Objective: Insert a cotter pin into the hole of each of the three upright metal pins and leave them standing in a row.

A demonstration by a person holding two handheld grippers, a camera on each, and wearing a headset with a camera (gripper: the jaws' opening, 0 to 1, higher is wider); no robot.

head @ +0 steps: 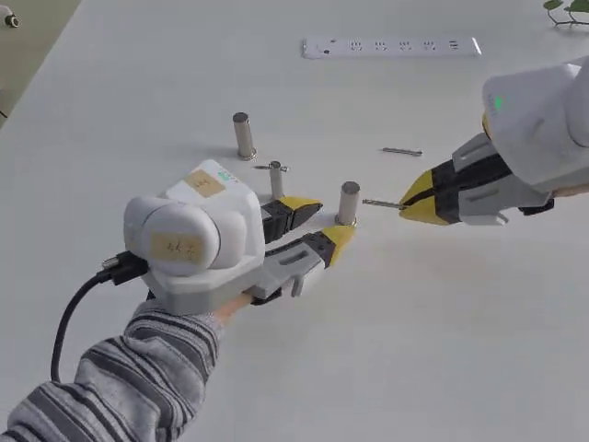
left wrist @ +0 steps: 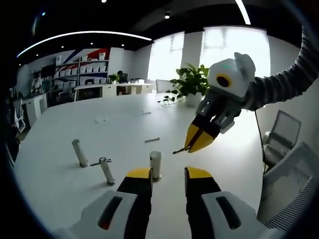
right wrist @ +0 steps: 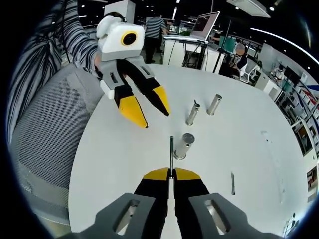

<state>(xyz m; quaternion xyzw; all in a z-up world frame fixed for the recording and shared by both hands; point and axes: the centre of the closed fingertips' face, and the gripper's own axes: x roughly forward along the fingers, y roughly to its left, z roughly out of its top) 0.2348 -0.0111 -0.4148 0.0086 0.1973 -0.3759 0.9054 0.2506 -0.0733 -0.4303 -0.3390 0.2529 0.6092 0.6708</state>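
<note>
We held a cotter pin (head: 379,202) clenched in the right gripper (head: 405,204), its tip just beside the nearest metal pin (head: 349,201) at centre frame. The left gripper (head: 331,219) waited by that pin's base, fingers (head: 338,236) released. Next, we judged, the tip needed lining up with the hole.

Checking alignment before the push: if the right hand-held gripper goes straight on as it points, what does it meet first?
The cotter pin in the right hand-held gripper would likely strike the nearest upright metal pin first; whether it finds the hole is unclear.

Grey striped sleeve (head: 124,387); black cable (head: 70,311)
</note>
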